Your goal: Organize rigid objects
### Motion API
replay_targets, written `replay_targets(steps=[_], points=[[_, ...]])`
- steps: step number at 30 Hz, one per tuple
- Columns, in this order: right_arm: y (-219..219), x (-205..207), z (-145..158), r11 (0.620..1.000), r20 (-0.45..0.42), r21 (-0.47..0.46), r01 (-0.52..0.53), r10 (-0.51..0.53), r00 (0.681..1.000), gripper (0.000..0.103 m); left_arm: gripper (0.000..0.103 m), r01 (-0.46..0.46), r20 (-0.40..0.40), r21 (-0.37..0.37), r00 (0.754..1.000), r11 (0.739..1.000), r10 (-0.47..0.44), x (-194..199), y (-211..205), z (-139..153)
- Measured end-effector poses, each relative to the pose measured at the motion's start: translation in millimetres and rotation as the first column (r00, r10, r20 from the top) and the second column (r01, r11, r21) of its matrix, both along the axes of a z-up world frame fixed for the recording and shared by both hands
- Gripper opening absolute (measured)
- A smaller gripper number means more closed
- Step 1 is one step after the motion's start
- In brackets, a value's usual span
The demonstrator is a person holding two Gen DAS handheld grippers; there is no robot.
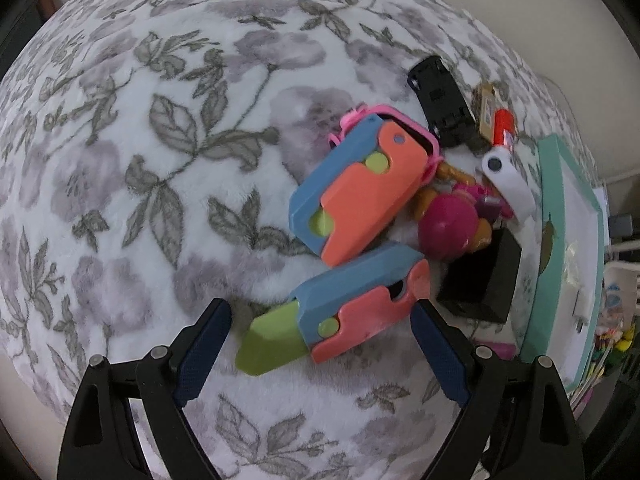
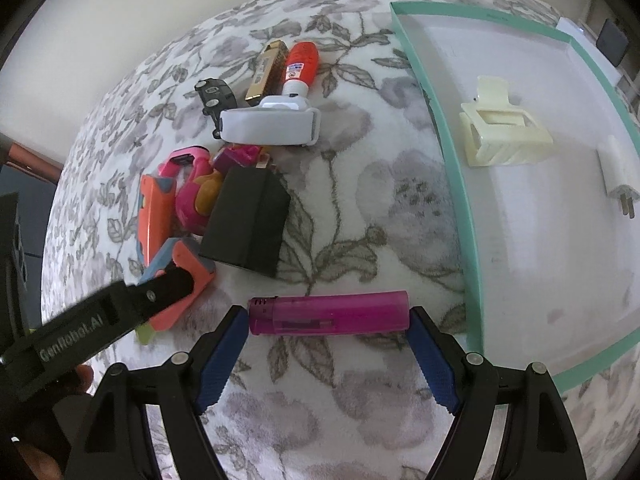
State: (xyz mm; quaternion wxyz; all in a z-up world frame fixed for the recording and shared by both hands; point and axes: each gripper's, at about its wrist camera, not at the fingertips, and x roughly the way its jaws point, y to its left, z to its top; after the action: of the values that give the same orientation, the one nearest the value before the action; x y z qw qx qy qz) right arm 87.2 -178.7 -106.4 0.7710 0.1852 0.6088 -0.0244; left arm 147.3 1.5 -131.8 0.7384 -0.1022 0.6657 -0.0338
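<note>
My left gripper point(image 1: 320, 320) is open around a blue and coral toy knife point(image 1: 352, 312) with a green blade, lying on the floral blanket. A second, folded toy knife point(image 1: 360, 192) lies just beyond it. My right gripper point(image 2: 328, 320) is open with a purple lighter point(image 2: 328, 313) lying crosswise between its fingertips. The left gripper's finger point(image 2: 160, 292) shows in the right wrist view, over the toy knife point(image 2: 184, 280). A mint-rimmed tray point(image 2: 448, 152) at right holds a cream hair claw point(image 2: 500, 132) and a white plug point(image 2: 618, 176).
A pile beside the knives holds a black box point(image 2: 248, 220), a pink toy figure point(image 1: 448, 228), a black toy car point(image 1: 440, 100), a white strap piece point(image 2: 272, 124), a red glue bottle point(image 2: 302, 64) and a gold bar point(image 2: 266, 68). The blanket's edge meets a cream wall behind.
</note>
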Motion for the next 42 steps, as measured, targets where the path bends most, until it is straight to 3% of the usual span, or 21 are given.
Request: replay_targets(steps=[5,17,27,29,34,42], points=[[0.0,-0.2,-0.8,1.000,-0.001,0.003,0.008,-0.008,1.000,0.082,0.066,0.015,0.011,-0.039,1.000,0.999,-0.015,-0.5,-3.4,4.8],[-1.2,-1.0,-2.0,0.999,-0.005,0.018,0.030,-0.030,1.000,0.082,0.038,0.088,0.002,-0.095,0.996,0.992,-0.088,-2.9,-13.0,13.4],[0.0,-1.4,-2.0,0.999,-0.004,0.024,0.037,-0.037,0.999,0.082,0.041,0.077,0.070,-0.067,0.995,0.995,-0.072,11.4,-17.7,8.4],[-1.2,-2.2,-1.3,0.999,-0.001,0.027,0.038,-0.038,0.999,0.082,0.050,0.083,0.083,-0.074,0.994,0.994,-0.077,14.6,-20.8,6.3],[-2.5,-3.1,1.6,0.999,0.006,0.030,0.045,-0.045,0.999,0.082,0.058,0.127,0.110,-0.036,0.986,0.991,-0.123,18.5,-37.2,2.4],[1.7,-2.8,13.1,1.000,0.032,0.000,0.026,-0.026,0.999,0.082,0.059,0.118,0.104,-0.040,0.988,0.992,-0.113,14.9,-24.1,11.4]])
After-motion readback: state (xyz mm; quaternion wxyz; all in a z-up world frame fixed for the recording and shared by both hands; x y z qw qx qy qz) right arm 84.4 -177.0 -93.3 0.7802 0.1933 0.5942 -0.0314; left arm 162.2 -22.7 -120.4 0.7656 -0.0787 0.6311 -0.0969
